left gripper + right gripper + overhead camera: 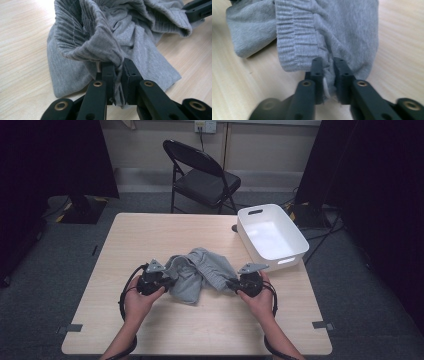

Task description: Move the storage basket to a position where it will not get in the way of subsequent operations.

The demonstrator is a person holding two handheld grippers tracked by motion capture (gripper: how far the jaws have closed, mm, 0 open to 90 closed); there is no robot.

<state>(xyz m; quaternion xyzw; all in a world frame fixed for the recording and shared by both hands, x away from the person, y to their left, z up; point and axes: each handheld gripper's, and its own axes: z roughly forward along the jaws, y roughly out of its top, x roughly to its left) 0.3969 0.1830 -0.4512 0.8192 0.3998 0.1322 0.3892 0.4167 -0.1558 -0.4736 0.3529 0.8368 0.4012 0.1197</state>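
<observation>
A crumpled grey garment [200, 272] with a ribbed elastic waistband lies in the middle of the wooden table [150, 230]. My left gripper [167, 281] is shut on its left edge; in the left gripper view the grey garment [107, 37] is pinched between the left gripper [119, 68] jaws. My right gripper [231, 283] is shut on the garment's right edge; in the right gripper view the garment [332, 30] bunches by its waistband into the right gripper [329, 65]. The right gripper's jaw tips [197, 8] show at the far side of the cloth in the left gripper view.
An empty white plastic bin [270, 236] with handle slots stands at the table's far right corner. A black folding chair [202, 175] stands on the floor behind the table. Dark curtains hang on both sides.
</observation>
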